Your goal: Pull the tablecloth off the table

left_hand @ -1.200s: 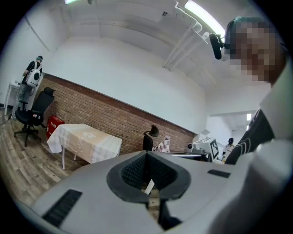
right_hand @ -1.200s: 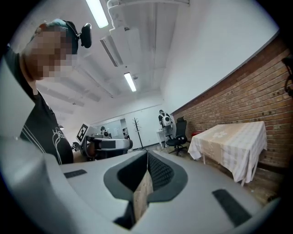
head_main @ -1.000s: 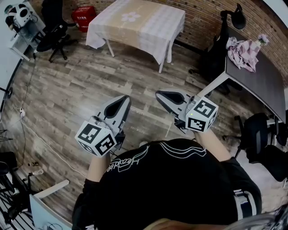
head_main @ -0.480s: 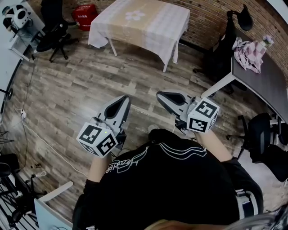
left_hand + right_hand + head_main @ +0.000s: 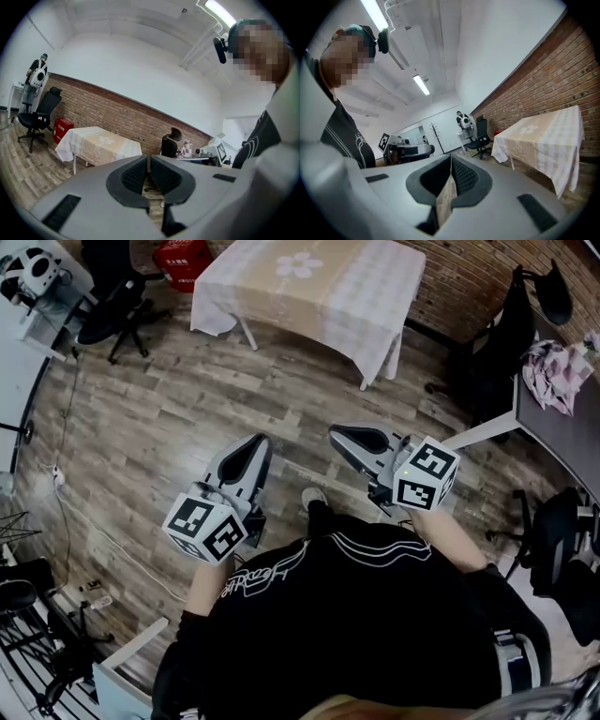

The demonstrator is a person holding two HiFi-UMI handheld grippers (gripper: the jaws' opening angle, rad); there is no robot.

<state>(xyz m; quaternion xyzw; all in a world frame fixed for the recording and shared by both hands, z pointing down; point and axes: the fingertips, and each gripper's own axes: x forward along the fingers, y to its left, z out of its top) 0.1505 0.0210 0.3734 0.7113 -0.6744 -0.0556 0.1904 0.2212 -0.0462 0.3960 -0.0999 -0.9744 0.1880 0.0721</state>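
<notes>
beyond the closed, empty left gripper (image 5: 257, 442) and right gripper (image 5: 337, 433), a pale checked, flowered tablecloth (image 5: 309, 282) drapes the table (image 5: 368, 373).

Far edge of tablecloth (image 5: 309, 282) cut off at top, red crate (image 5: 180, 253) cropped too

A black short-sleeved T-shirt (image 5: 375, 634), marked with white line lettering and curved white stripes, is worn by the person, and a pale shoe (image 5: 313, 495) is seen below it. The left gripper (image 5: 253, 448) and the right gripper (image 5: 345, 435) are cased in grey shells, lined with black ribbed pads (image 5: 133, 176) and each fitted with a black-and-white marker cube (image 5: 204, 528).
</notes>
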